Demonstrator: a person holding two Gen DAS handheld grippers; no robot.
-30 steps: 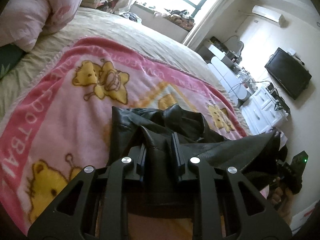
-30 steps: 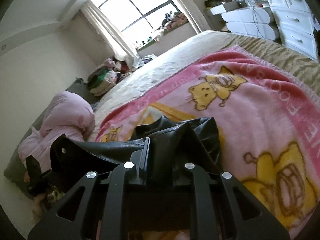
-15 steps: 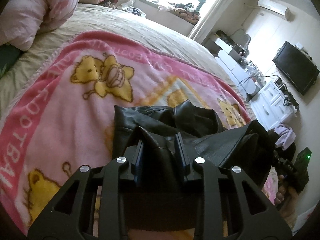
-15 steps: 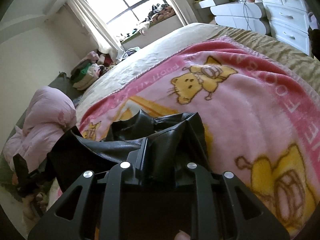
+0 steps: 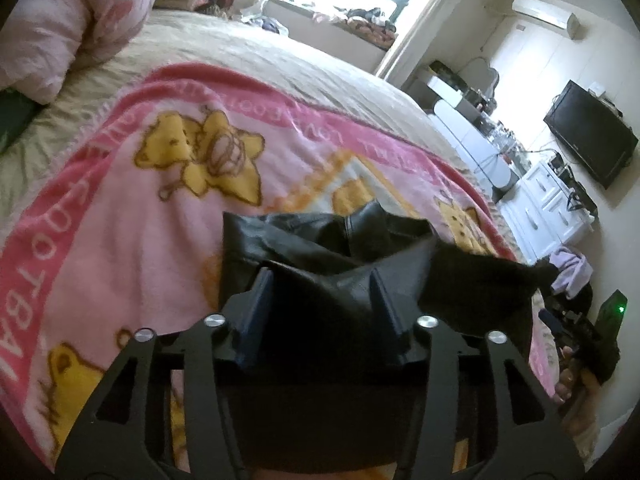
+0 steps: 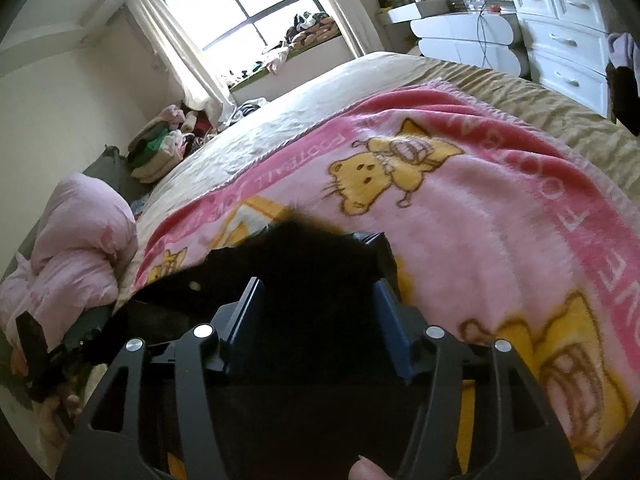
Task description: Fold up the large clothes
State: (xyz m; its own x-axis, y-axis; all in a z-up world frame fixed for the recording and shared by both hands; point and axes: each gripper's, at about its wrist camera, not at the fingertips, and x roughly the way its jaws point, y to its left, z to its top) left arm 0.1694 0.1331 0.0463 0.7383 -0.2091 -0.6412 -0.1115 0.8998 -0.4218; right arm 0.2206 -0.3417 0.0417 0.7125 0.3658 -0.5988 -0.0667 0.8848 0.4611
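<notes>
A black leather garment (image 5: 320, 248) is lying bunched on the pink blanket (image 5: 132, 240) of the bed (image 5: 248, 56), near the blanket's near edge, and its dark fabric is filling the space between the fingers of both grippers. The left gripper (image 5: 322, 292) is standing wide, with the fabric lying loose between its fingers; whether the fingers are pressing it I cannot tell. The right gripper (image 6: 316, 292) is also standing wide, and the black garment (image 6: 312, 256) is covering the gap between its blue pads (image 6: 386, 304). In the left wrist view, one edge of the garment is stretching to the right, past the blanket's side edge, toward the person's other hand (image 5: 576, 376). Beyond the garment the pink blanket (image 6: 460, 224) is spreading flat with much open surface up to its far border. A pink pillow (image 5: 68, 28) is resting at the far left corner of the bed, well apart from the garment
</notes>
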